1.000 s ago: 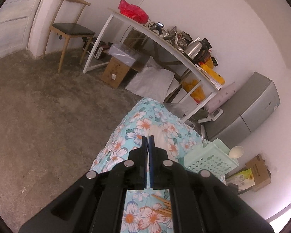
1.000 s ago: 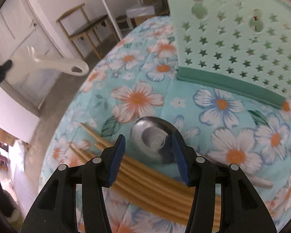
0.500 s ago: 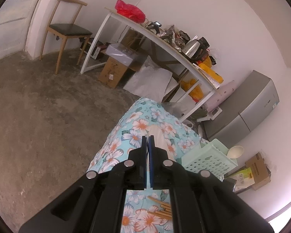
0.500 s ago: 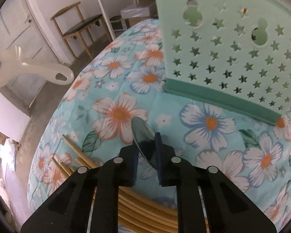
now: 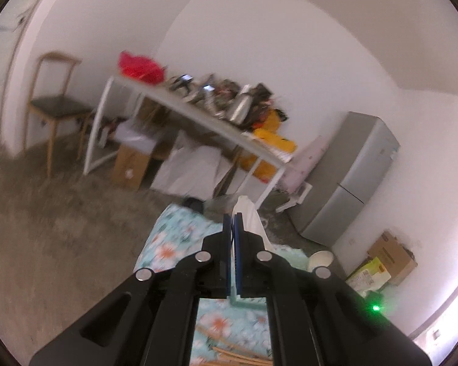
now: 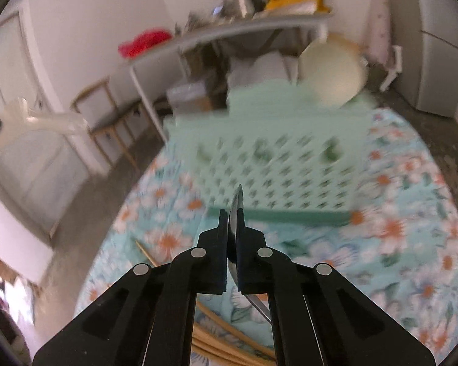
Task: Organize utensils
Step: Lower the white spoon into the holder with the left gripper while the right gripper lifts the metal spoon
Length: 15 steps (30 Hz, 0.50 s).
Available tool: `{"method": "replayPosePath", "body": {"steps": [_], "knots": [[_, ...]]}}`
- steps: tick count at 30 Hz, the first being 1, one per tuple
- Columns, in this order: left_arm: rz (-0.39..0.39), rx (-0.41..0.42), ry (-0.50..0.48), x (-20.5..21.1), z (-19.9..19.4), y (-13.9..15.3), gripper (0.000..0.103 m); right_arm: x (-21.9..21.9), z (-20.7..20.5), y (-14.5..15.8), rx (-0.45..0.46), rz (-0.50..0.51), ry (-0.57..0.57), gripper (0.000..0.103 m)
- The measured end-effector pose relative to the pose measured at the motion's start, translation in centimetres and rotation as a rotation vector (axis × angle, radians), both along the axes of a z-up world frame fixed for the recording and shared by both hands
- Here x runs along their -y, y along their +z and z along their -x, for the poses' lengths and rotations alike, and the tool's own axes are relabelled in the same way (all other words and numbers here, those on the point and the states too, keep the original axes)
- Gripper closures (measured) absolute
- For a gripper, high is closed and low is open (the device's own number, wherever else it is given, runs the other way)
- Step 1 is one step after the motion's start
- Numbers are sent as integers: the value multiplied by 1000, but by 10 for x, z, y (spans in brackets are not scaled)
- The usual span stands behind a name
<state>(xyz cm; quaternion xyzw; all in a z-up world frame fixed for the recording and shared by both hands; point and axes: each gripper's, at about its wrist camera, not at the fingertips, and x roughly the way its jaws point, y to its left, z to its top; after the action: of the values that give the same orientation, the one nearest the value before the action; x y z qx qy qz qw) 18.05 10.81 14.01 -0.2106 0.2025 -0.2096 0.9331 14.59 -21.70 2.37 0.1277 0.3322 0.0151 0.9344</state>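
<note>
The right gripper [image 6: 233, 213] pinches a shiny metal spoon [image 6: 237, 204] edge-on, its bowl poking above the closed jaws.

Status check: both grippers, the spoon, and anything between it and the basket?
Right gripper shut on metal spoon, lifted off the floral cloth. Left gripper shut on white plastic scoop. Green basket ahead, path clear; chopsticks remain below.
</note>
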Motion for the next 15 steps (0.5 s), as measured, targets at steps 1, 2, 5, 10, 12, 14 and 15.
{"method": "replayPosePath", "body": {"steps": [1, 2, 5, 10, 12, 14, 15], "knots": [[-18, 22, -12, 10, -2, 8, 102, 8, 9, 12, 38, -12, -19, 100], [-39, 46, -17, 19, -4, 15, 102, 13, 12, 18, 61, -19, -28, 100], [-119, 100, -29, 49, -13, 29, 102, 29, 27, 45, 146, -42, -54, 100], [-288, 130, -28, 101, -35, 28, 102, 51, 47, 76, 244, -72, -64, 100], [-341, 130, -29, 116, -41, 23, 102, 58, 53, 81, 270, -74, -69, 100], [-399, 132, -32, 135, -48, 16, 102, 64, 57, 82, 284, -78, -71, 100], [-423, 132, -33, 141, -52, 12, 102, 67, 57, 81, 287, -81, -72, 100]]}}
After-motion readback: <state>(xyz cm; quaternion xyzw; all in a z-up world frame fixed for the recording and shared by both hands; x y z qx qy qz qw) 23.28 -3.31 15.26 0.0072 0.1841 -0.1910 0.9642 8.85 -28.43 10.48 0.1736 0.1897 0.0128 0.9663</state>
